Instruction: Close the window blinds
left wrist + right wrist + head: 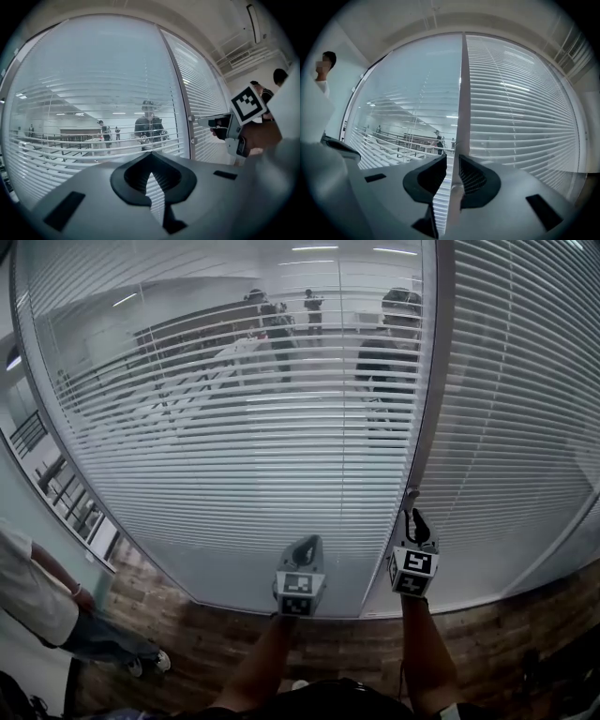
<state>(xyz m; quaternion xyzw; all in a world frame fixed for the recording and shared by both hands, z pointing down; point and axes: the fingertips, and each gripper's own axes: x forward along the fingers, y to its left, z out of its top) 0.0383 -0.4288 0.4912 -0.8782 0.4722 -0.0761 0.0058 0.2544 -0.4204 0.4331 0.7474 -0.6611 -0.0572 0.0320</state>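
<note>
**Head view.** The only print here is black-and-white square patterns: one marker cube [298, 592] on the left gripper [306, 547] and one marker cube [414, 570] on the right gripper [413, 514]. They carry no letters that I can read. There are two glass panes with a grey post [429, 399] between them. The left blinds [234, 456] have slats lying open, so figures show through or in the glass. The right blinds [516, 427] have slats much closer together and let little show. Both grippers point at the far glass, the left one at the left pane and the right one just beside the post. One person [37, 601] in a white top stands at the left on the wooden floor [234, 643].

**Left gripper view.** The two jaws of the left gripper [150, 157] meet at their tips and nothing is between them. Behind them are the open slats. Three figures show in the glass, one larger and two small. At the right the right gripper [208, 122] reaches toward a small knob [191, 118] on the post, near it but apart from it.

**Right gripper view.** The two jaws of the right gripper [452, 164] stand a little apart. The post runs up through the gap, beyond the jaws, and they pinch nothing. The left blinds are at the left of the post and the right blinds at the right. One person in white stands at the left edge.
</note>
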